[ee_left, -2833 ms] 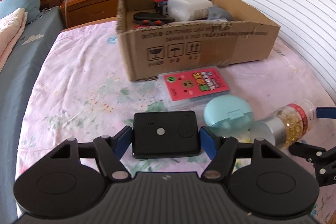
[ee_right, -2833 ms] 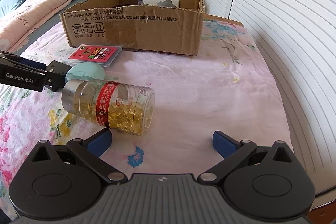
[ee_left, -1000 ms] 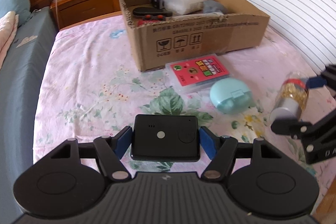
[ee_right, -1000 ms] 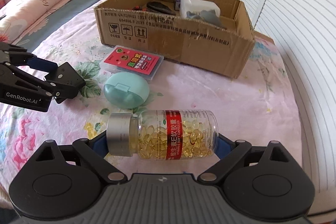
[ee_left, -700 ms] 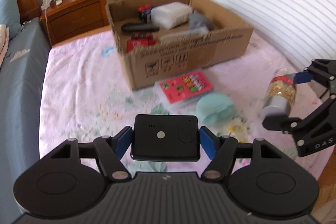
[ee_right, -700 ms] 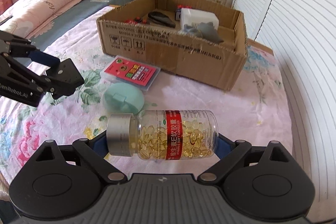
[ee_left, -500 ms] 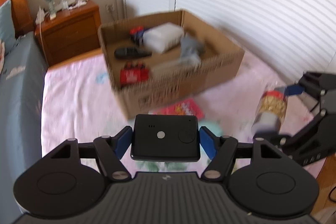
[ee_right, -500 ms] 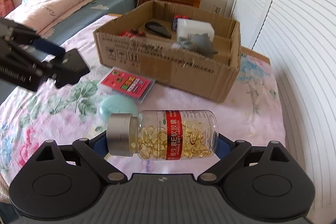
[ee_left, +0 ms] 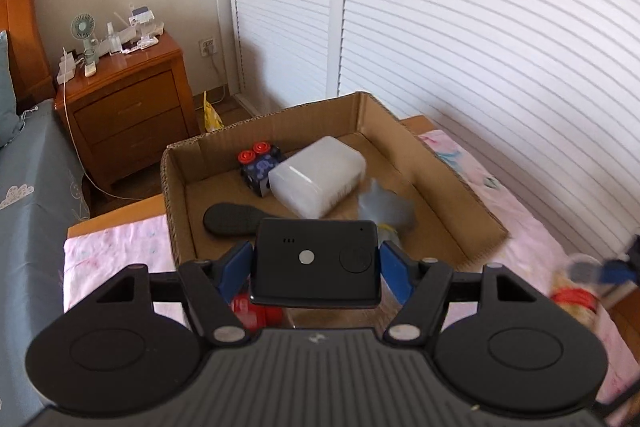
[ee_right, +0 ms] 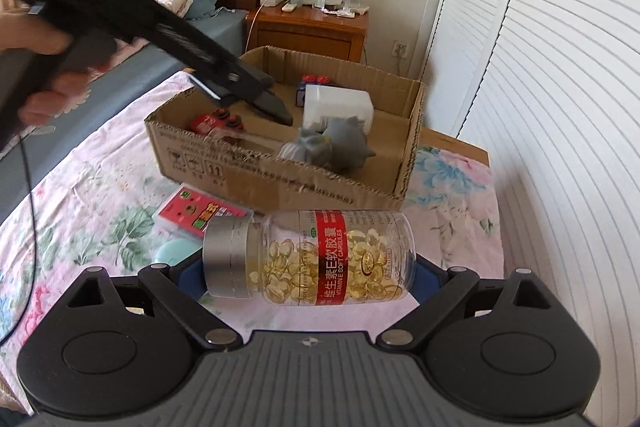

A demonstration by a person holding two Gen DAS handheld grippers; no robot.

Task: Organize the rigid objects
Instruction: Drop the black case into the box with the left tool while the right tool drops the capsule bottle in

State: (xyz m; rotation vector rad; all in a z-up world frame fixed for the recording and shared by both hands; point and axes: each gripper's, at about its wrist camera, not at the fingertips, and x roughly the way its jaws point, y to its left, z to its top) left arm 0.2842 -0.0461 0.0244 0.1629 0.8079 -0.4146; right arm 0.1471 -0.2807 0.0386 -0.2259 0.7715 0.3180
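Observation:
My left gripper (ee_left: 316, 261) is shut on a flat black device (ee_left: 316, 263) and holds it above the near part of the open cardboard box (ee_left: 460, 187). In the right wrist view the left gripper (ee_right: 276, 109) hangs over the box (ee_right: 280, 179). My right gripper (ee_right: 308, 267) is shut on a clear bottle of yellow capsules (ee_right: 308, 259) with a silver cap, held sideways above the bed in front of the box. The bottle shows blurred at the right edge of the left wrist view (ee_left: 576, 291).
The box holds a white plastic container (ee_left: 320, 177), a black oval object (ee_left: 232, 219), a blue cube with red buttons (ee_left: 258, 167), a grey toy (ee_right: 332, 143) and a red item (ee_right: 212, 121). A red card case (ee_right: 200, 213) and teal round case (ee_right: 176, 251) lie on the bed. A nightstand (ee_left: 124, 107) stands behind.
My left gripper has risen and moved forward with the black device, from above the bed to above the box. My right gripper has lifted the bottle and moved toward the box.

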